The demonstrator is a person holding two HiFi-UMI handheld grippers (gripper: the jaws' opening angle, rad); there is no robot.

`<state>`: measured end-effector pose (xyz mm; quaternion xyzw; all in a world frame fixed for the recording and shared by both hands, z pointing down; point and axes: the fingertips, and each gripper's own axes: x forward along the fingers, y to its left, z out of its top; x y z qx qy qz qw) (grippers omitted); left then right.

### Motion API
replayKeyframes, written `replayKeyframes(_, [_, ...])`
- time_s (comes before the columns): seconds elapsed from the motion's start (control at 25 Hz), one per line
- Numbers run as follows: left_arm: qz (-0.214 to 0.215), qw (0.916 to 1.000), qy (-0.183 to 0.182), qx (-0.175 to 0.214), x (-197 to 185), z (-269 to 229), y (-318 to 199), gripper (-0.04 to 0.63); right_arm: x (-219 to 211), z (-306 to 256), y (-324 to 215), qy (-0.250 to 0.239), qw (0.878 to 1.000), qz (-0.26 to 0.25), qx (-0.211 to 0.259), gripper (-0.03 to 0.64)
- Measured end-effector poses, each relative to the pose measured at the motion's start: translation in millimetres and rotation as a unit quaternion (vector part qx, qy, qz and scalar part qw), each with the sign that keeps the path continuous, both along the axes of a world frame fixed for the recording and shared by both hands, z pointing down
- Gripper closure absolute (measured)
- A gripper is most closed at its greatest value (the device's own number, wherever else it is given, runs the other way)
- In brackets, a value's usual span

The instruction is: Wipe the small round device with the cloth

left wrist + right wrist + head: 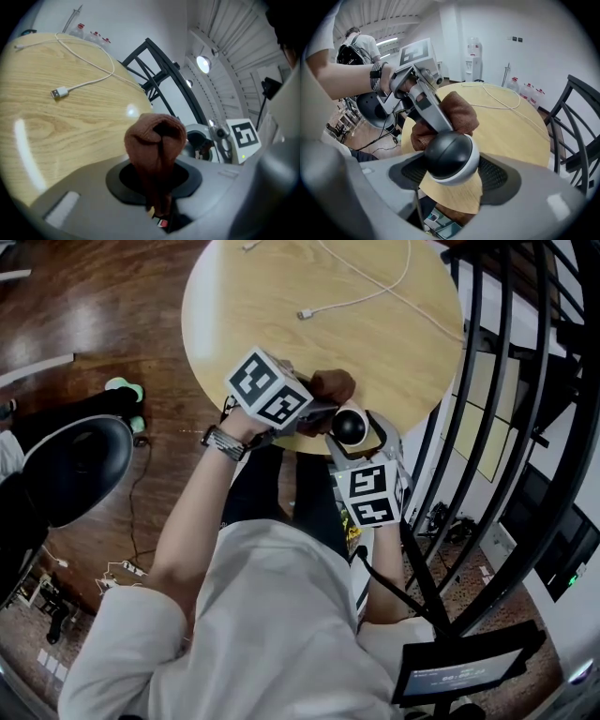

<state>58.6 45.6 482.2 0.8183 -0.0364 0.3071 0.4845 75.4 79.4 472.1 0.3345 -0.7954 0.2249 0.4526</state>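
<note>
Mid-wipe: left gripper (156,187) pinched brown knitted cloth (154,138) against glossy black round device (449,157), which was clamped in right gripper (451,180); rubbing strokes likely needed next.

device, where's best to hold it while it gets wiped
By its sides near the silver rim, jaws closing from either side as the right gripper does now. Round and smooth, the device likely slips least there, and the dark dome is left bare for the cloth.

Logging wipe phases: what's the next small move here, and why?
Probably sweep the cloth across the dark dome of the device. The left gripper is shut on the bunched cloth, which seems to meet only the dome's far side; the right gripper clamps the device.
</note>
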Motion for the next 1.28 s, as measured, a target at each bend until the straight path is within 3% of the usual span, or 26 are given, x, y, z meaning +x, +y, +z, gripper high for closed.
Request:
replayKeyframes(0.12, [0.004, 0.9999, -0.01, -0.003, -1.6, 9.2, 0.2, 0.511, -1.5, -0.4, -0.7, 0.0, 1.0, -0.004, 0.0, 0.279])
replayKeyframes(0.44, [0.067, 0.9937, -0.085, 0.028, -10.9, 39.2, 6.5, 0.511, -6.3, 1.1, -2.9, -0.004, 1.0, -0.006, 0.001, 0.279])
replayKeyframes(0.64, [0.085, 0.9915, -0.09, 0.039, -11.1, 40.0, 8.0, 0.512, -7.9, 0.0, -0.5, 0.006, 0.999, -0.031, 0.005, 0.279])
replayKeyframes(0.76, [0.045, 0.9935, -0.092, 0.049, -19.7, 36.0, 2.5, 0.511, -10.0, -0.6, -0.6, 0.02, 0.996, -0.09, 0.0, 0.281])
replayKeyframes(0.92, [-0.035, 0.998, -0.045, 0.025, -29.3, 28.7, 1.5, 0.511, -7.4, 0.4, 6.7, 0.021, 0.982, -0.188, -0.019, 0.281])
replayKeyframes(1.12, [-0.061, 0.9977, -0.029, 0.003, -44.0, 34.9, 5.5, 0.509, -4.7, 3.9, 12.1, 0.045, 0.959, -0.279, -0.035, 0.281])
replayKeyframes(1.28, [-0.062, 0.9978, -0.026, 0.003, -43.9, 31.7, 5.7, 0.51, 1.3, 2.7, 10.3, 0.081, 0.947, -0.31, -0.027, 0.281])
